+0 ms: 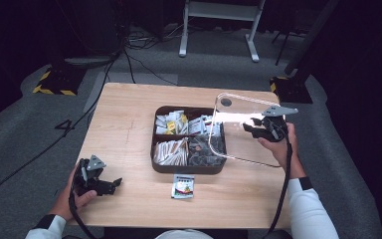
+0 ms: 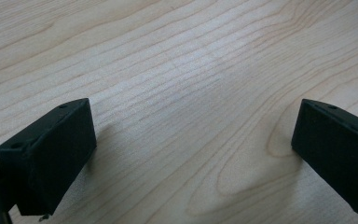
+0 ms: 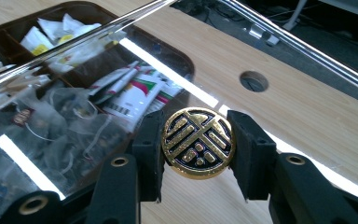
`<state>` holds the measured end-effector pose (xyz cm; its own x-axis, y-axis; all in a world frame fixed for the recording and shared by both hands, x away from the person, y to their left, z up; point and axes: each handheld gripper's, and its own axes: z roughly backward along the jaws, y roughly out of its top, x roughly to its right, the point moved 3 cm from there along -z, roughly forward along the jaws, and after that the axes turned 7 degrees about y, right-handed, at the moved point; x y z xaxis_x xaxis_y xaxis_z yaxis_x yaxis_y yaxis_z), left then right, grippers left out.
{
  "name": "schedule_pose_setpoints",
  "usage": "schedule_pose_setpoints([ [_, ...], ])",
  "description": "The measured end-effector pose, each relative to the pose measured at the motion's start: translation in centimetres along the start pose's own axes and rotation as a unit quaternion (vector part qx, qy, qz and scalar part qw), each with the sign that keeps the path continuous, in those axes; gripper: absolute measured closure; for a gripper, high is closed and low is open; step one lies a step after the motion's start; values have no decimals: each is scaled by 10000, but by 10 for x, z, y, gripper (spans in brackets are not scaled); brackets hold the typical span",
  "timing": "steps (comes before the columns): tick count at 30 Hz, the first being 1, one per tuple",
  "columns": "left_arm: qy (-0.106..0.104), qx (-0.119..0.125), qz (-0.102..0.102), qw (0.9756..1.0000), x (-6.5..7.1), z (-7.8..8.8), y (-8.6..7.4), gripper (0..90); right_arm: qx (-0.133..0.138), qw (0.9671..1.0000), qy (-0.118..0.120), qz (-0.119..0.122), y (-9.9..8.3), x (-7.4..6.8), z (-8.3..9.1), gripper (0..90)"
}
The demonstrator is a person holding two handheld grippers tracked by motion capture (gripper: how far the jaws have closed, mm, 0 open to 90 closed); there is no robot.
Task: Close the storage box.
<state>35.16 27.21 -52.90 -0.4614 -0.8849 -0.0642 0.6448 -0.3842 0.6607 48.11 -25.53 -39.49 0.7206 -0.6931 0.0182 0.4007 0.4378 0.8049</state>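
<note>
My right gripper (image 1: 256, 125) (image 3: 198, 143) is shut on a round gold knob (image 3: 198, 143) fixed to a clear lid (image 1: 238, 132) (image 3: 98, 70), which it holds tilted in the air over the right side of the dark brown box (image 1: 158, 164). The box's compartments hold tea bags and sachets (image 1: 176, 123) (image 3: 60, 119). A small sachet (image 1: 183, 187) lies on the table just in front of the box. At the front left my left gripper (image 1: 110, 185) (image 2: 191, 154) rests low over bare wood, jaws wide open with nothing between them.
The wooden table (image 1: 124, 124) has bare room left of the box and along the front. The grey carpet behind holds cables (image 1: 144, 40) and a white stand's legs (image 1: 219, 30). Yellow-black striped bases (image 1: 54, 82) sit off the far corners.
</note>
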Motion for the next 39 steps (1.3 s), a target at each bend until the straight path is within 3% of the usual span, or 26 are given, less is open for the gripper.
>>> schedule_pose_setpoints([
  [24, 2, -1, 0, 10000, 0, 0, 0, 0, -227, 9970, 609, 431, 29, -63, -67, 593],
  [39, 2, -2, 1, 10000, 0, 0, 0, 1, -370, 9952, 782, 454, 36, -85, -103, 592],
])
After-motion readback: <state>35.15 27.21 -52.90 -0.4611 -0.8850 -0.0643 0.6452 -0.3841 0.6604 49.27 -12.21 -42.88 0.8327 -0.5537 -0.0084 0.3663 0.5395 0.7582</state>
